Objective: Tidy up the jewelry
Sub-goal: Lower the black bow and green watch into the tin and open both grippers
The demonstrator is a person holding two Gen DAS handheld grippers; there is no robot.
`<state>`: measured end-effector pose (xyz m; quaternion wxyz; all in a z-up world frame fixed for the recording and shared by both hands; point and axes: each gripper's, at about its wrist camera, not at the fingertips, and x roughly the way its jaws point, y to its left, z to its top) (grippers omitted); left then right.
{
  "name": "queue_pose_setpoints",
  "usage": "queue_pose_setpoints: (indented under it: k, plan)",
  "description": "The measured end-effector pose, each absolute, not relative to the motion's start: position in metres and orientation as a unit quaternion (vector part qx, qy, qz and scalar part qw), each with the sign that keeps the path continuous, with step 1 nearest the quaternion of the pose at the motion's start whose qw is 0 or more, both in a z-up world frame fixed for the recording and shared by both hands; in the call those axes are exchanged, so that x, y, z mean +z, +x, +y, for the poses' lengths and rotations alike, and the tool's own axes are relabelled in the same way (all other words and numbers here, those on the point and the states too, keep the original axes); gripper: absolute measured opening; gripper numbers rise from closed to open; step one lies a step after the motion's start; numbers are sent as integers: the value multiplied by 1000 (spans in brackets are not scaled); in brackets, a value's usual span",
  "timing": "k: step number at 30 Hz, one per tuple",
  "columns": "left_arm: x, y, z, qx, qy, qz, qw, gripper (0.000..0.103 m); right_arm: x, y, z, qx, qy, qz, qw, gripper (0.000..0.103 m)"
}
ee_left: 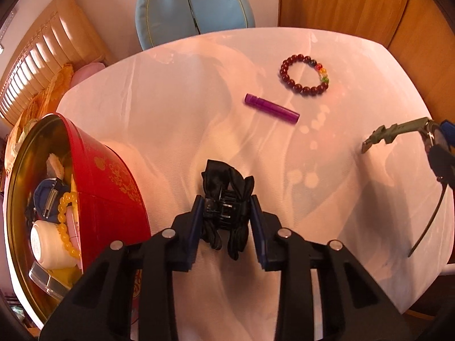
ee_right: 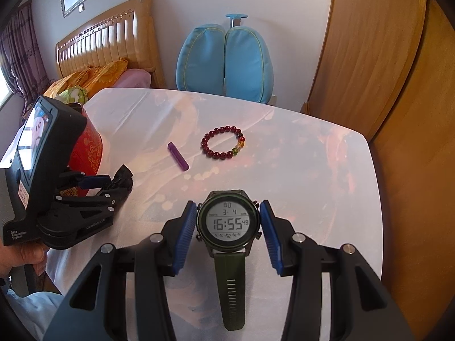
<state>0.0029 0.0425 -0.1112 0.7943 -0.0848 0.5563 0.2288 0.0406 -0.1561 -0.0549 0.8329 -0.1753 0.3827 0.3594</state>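
Note:
My left gripper is shut on a black bow hair claw, held just right of the red round tin. It also shows in the right wrist view. My right gripper is shut on a digital watch with a green strap, held above the white table. The watch also shows in the left wrist view. A dark red bead bracelet, also in the right wrist view, and a purple tube, also in the right wrist view, lie on the table.
The open tin holds a yellow bead bracelet, a white jar and other small items. A blue chair stands behind the table. A wooden wardrobe is at the right, a bed at the left.

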Motion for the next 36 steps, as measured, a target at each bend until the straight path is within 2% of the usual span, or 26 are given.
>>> queue_pose_setpoints:
  k: [13,22,29,36]
  plan:
    - [-23,-43,41,219,-119,460,852,33,2,4,-170,408,-129,314,848,47]
    - [28,-123,100,284,-136,412,855,33,38,-41,-145,452,-108,276,841,47]
    - [29,-178,192,307,-157,396,851,33,58,-80,-75,467,-106,257,840,47]
    - [6,-200,269,249,-163,415,860,33,63,-109,23,478,-106,273,828,47]
